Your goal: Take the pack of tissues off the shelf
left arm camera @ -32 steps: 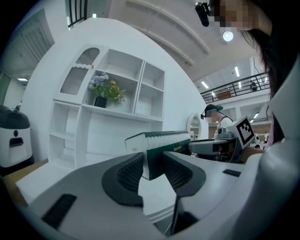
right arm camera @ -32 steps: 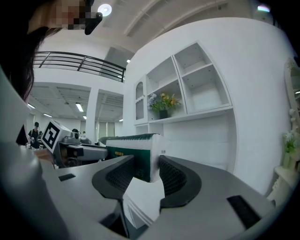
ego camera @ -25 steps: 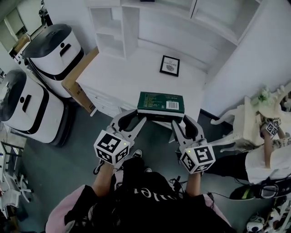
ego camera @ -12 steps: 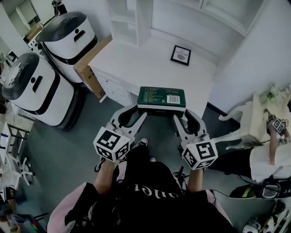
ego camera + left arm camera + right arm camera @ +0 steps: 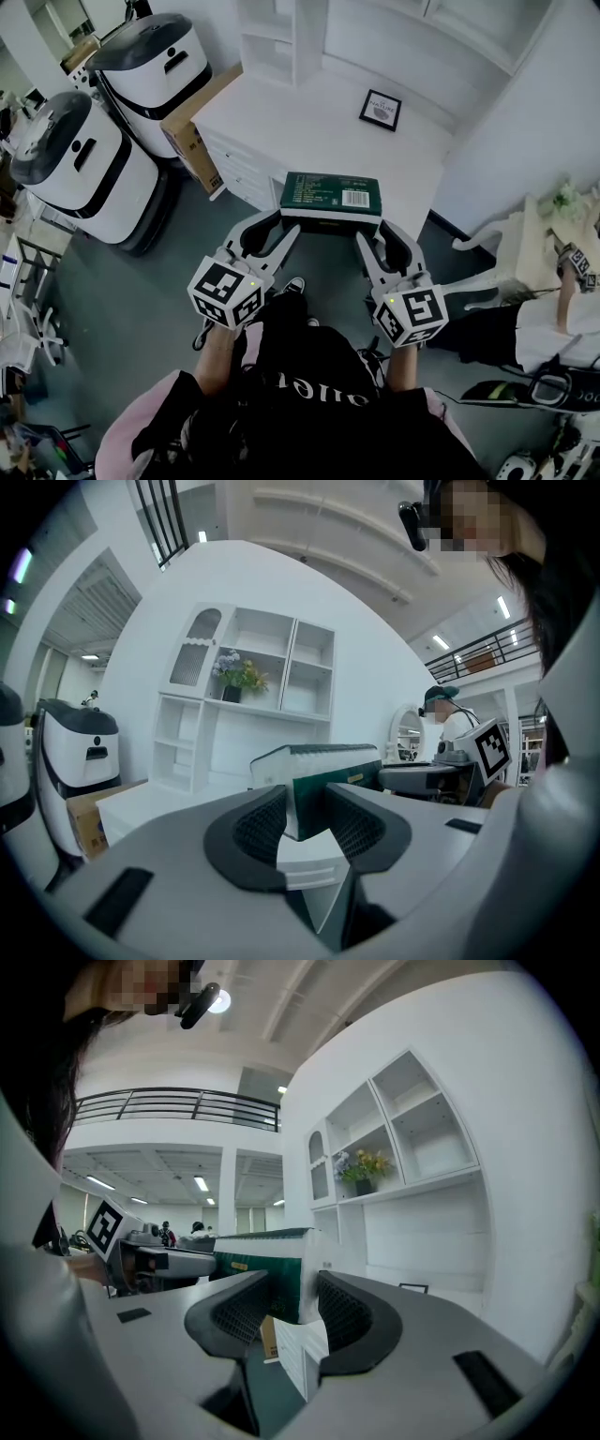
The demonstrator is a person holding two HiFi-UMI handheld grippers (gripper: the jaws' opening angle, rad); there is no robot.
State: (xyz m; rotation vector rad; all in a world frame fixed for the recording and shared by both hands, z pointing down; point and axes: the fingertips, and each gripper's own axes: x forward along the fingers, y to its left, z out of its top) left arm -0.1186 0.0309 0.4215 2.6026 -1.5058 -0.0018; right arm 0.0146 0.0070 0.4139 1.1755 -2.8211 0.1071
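Observation:
The pack of tissues (image 5: 330, 200), dark green with a white barcode label, hangs level in the air over the white desk's (image 5: 281, 122) front edge. My left gripper (image 5: 281, 232) is shut on its left end and my right gripper (image 5: 367, 240) on its right end. In the left gripper view the pack's corner (image 5: 323, 772) sits between the dark ribbed pads (image 5: 265, 825) of the left gripper (image 5: 307, 819). In the right gripper view the pack (image 5: 267, 1274) is clamped between the pads (image 5: 345, 1314) of the right gripper (image 5: 286, 1312).
The white shelf unit (image 5: 248, 700) with a flower pot (image 5: 234, 675) stands behind the desk. A small framed picture (image 5: 380, 110) lies on the desk. Two white-and-black machines (image 5: 80, 178) and a cardboard box (image 5: 192, 122) stand at left. Another person (image 5: 553, 323) and white furniture (image 5: 511, 262) are at right.
Both grippers have carried the pack back from the shelf toward the desk's front edge. The desk and machines have slid up and right in view. The grips look the same.

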